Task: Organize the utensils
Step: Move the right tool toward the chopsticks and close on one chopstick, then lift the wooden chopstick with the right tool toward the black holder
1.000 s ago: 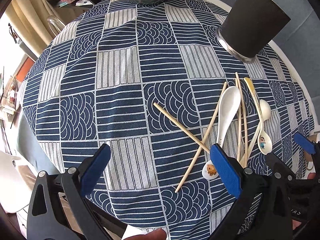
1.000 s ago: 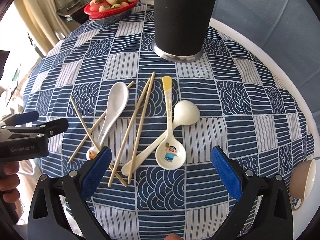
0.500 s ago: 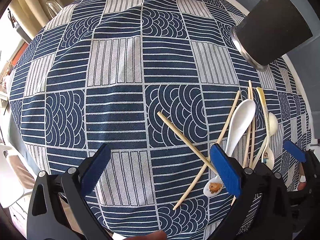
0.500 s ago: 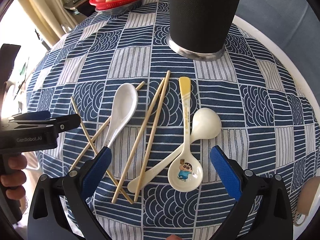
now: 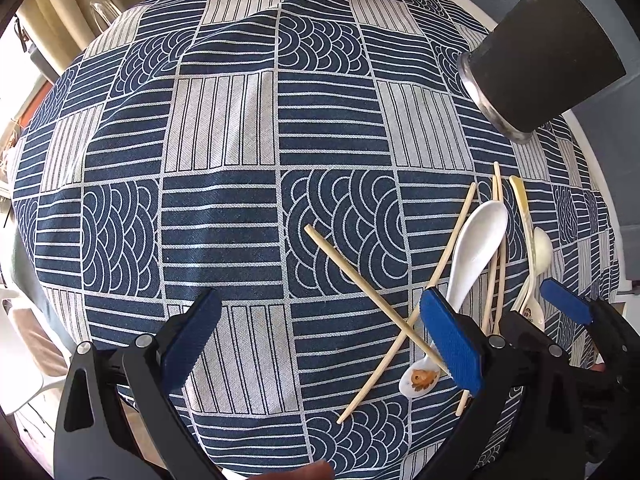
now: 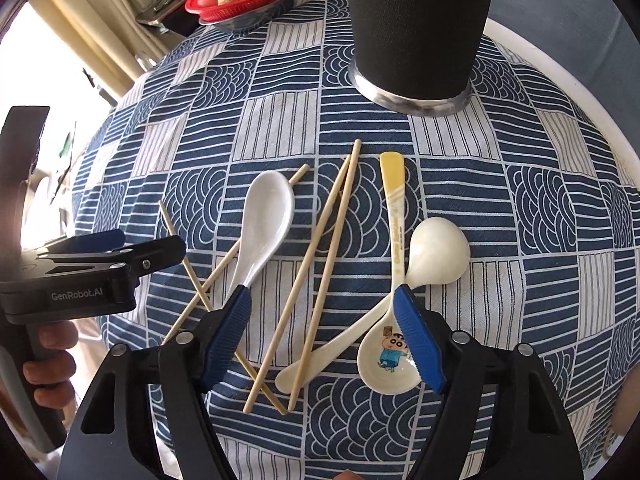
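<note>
Holder top cut off; fruit basket partly cropped.

A woven cotton-like cloth with a matt, slightly coarse weave covers the bench. The chopsticks look like pale, unvarnished wood or bamboo. The white spoon and cream spoon are glossy, ceramic-looking. The black holder has a matt, finely textured wall and a shiny metal base ring. Each tool's pads are ribbed blue rubber on matt black plastic.
</note>
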